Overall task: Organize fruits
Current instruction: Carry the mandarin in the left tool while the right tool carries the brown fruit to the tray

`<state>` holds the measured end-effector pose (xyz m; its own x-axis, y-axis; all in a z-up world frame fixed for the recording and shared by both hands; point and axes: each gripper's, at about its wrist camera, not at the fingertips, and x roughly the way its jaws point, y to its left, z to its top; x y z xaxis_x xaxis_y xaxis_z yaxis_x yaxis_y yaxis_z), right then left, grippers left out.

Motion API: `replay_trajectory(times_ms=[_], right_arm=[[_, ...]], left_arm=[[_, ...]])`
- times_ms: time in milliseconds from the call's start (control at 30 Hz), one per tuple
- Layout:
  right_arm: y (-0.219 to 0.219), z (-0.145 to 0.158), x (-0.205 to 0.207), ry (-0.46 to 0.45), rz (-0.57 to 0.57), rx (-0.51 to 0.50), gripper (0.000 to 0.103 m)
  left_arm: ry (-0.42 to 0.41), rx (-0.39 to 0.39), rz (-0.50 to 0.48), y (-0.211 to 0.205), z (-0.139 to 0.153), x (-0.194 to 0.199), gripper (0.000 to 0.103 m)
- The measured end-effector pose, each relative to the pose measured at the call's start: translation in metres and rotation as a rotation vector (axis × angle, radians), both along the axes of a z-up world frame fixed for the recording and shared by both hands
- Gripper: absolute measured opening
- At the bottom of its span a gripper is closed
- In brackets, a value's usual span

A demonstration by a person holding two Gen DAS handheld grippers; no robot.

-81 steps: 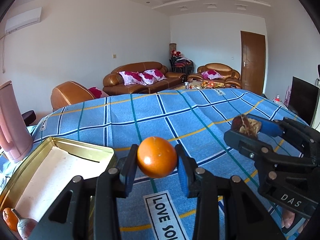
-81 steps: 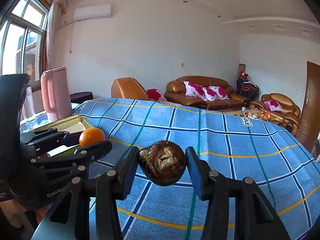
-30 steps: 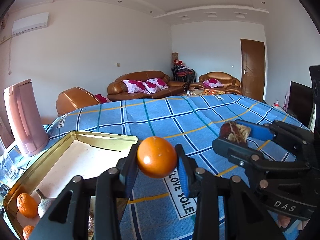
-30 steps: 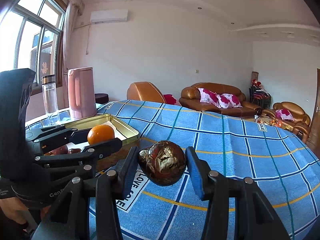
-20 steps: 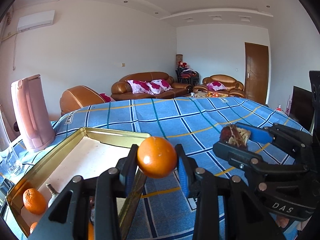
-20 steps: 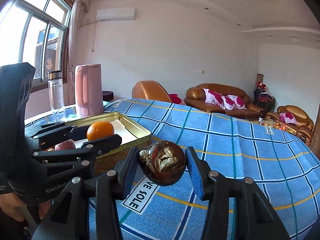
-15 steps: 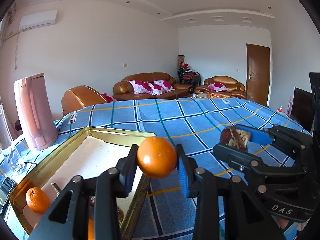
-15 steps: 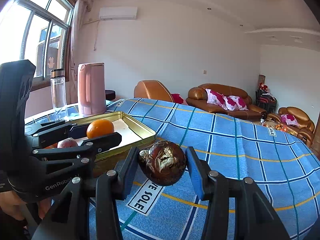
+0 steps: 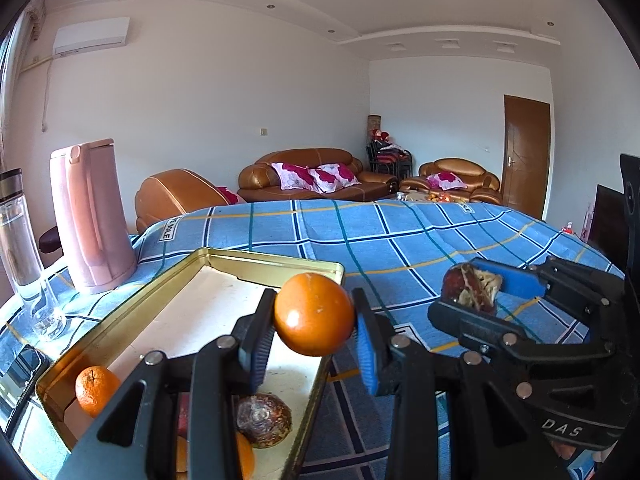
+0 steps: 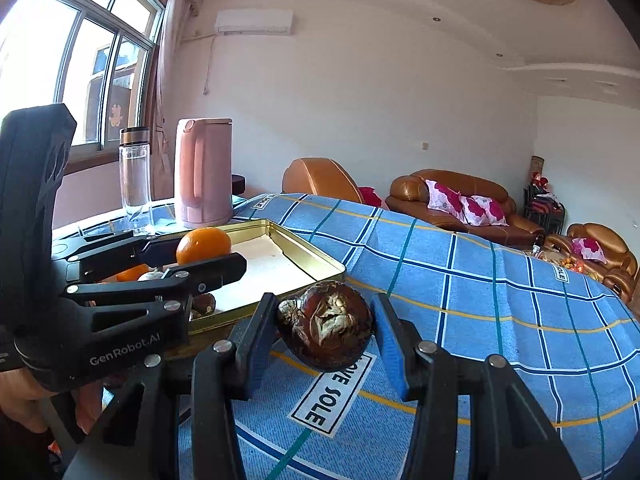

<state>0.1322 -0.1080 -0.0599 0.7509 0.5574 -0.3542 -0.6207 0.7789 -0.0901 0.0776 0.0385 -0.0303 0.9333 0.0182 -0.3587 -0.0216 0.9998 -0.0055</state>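
My left gripper (image 9: 314, 332) is shut on an orange (image 9: 314, 314) and holds it above the right side of a gold metal tray (image 9: 276, 258). In the tray lie another orange (image 9: 96, 390) and a brown wrinkled fruit (image 9: 262, 420). My right gripper (image 10: 326, 334) is shut on a dark brown wrinkled fruit (image 10: 326, 328), held above the blue checked cloth just right of the tray (image 10: 312, 254). It also shows in the left wrist view (image 9: 470, 288); the left gripper with its orange (image 10: 204, 246) shows in the right wrist view.
A pink kettle (image 9: 92, 216) and a glass bottle (image 9: 24, 252) stand left of the tray on the blue checked tablecloth (image 9: 400, 240). A dark phone-like thing (image 9: 18, 372) lies at the table's left edge. Brown sofas (image 9: 316, 176) stand behind.
Both grippers have moved left with their fruits. The tray has come under the left gripper, and more of its contents show.
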Motion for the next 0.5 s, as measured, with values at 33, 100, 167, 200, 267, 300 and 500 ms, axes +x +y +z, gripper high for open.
replay_trajectory(times_ms=[33,100,167,200,267,300,500], right_arm=[[0.003,0.000,0.000,-0.001,0.003,-0.001,0.050],[0.006,0.000,-0.001,0.000,0.008,-0.003,0.050],[0.009,-0.001,-0.001,0.002,0.014,-0.005,0.050],[0.011,-0.001,-0.002,0.003,0.017,-0.006,0.050],[0.014,-0.001,-0.003,0.004,0.022,-0.009,0.050],[0.016,-0.001,-0.003,0.003,0.025,-0.010,0.050],[0.027,-0.002,-0.008,0.001,0.047,-0.026,0.050]], left_arm=[[-0.001,-0.002,0.003,0.002,0.000,-0.001,0.038],[-0.002,-0.005,0.009,0.006,0.000,-0.003,0.038],[-0.002,-0.009,0.012,0.009,0.000,-0.005,0.038],[-0.003,-0.010,0.011,0.010,0.000,-0.006,0.038],[-0.004,-0.006,0.014,0.011,0.000,-0.009,0.038],[-0.004,-0.007,0.014,0.012,0.000,-0.010,0.038],[-0.012,-0.018,0.031,0.023,0.000,-0.019,0.038]])
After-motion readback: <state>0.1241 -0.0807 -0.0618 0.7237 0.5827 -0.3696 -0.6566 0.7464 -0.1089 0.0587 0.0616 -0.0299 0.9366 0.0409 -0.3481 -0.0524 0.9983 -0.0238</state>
